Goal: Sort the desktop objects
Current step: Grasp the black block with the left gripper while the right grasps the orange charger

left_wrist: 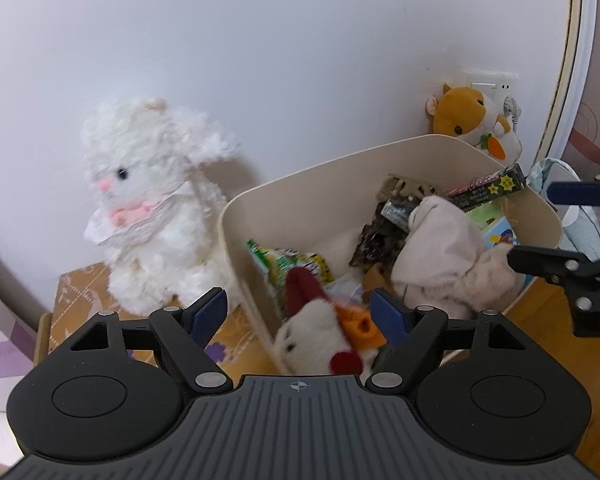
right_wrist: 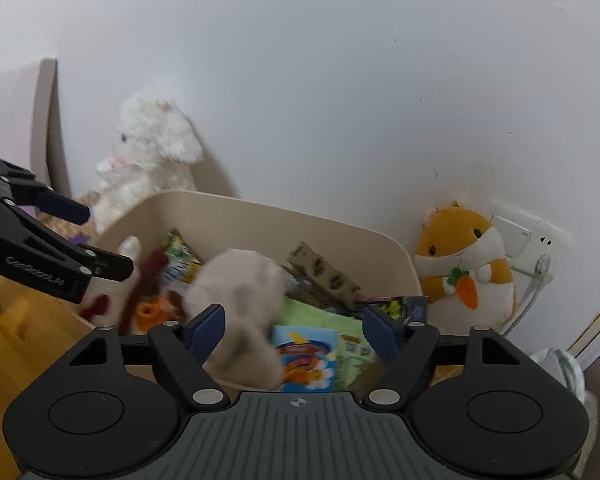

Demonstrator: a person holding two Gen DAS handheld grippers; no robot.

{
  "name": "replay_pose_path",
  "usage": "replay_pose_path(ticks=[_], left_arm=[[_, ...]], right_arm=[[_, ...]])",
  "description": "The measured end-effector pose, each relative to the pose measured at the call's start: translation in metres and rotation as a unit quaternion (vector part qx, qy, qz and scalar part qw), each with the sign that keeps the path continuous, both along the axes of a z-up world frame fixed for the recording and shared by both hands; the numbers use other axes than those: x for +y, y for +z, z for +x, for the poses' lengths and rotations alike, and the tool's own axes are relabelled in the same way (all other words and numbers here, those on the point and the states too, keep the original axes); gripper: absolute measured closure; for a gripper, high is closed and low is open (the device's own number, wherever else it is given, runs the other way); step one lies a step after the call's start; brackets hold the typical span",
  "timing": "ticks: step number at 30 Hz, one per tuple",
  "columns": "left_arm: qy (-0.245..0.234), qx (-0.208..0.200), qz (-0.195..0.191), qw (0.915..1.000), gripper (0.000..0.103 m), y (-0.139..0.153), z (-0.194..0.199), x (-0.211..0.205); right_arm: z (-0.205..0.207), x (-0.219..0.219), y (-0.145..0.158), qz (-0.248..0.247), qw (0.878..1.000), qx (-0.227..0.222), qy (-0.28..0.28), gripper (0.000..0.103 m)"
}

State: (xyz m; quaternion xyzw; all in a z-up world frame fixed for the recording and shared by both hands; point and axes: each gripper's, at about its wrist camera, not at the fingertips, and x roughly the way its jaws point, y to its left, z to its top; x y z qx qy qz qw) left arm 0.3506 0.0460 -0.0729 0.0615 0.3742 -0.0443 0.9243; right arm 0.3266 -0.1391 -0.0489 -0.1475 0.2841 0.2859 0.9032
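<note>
Bin [left_wrist: 380,172] on surface [left_wrist: 236,332] by wall, collecting toys | chicken plush [left_wrist: 316,340] dropped inside near rim | our left tongs [left_wrist: 300,314], right tongs [right_wrist: 292,330] both open, empty above it

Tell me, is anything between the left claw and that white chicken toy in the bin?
Nothing visible. The left gripper is open right over the white chicken toy, which lies on top at the near end of the beige bin. The bin's near wall sits just beside it.
</note>
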Motion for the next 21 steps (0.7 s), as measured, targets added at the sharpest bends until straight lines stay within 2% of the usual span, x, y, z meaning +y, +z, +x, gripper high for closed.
replay_pose_path(ticks=[2,3,7,11,14,21], left_arm=[[-0.001,-0.004,-0.005,1.0,0.023,0.0,-0.009,0.01],[-0.002,-0.005,-0.009,0.9999,0.023,0.0,-0.013,0.015],[-0.008,0.001,-0.013,0.9999,0.023,-0.008,-0.029,0.032],[-0.016,0.003,-0.022,0.9996,0.017,-0.018,-0.041,0.047],[-0.019,0.017,-0.003,0.9997,0.017,-0.026,-0.045,0.049],[-0.058,0.038,0.013,0.9975,0.018,-0.046,-0.054,0.051]], right_arm=[[-0.012,0.003,-0.002,0.012,1.0,0.011,0.006,0.01],[-0.018,0.005,-0.004,0.018,1.0,0.017,0.011,0.008],[-0.043,0.018,-0.013,0.028,0.998,0.035,0.041,0.006],[-0.058,0.036,-0.029,0.025,0.995,0.064,0.068,0.002],[-0.065,0.053,-0.044,0.016,0.993,0.083,0.078,0.002],[-0.076,0.088,-0.084,-0.025,0.989,0.109,0.101,0.002]])
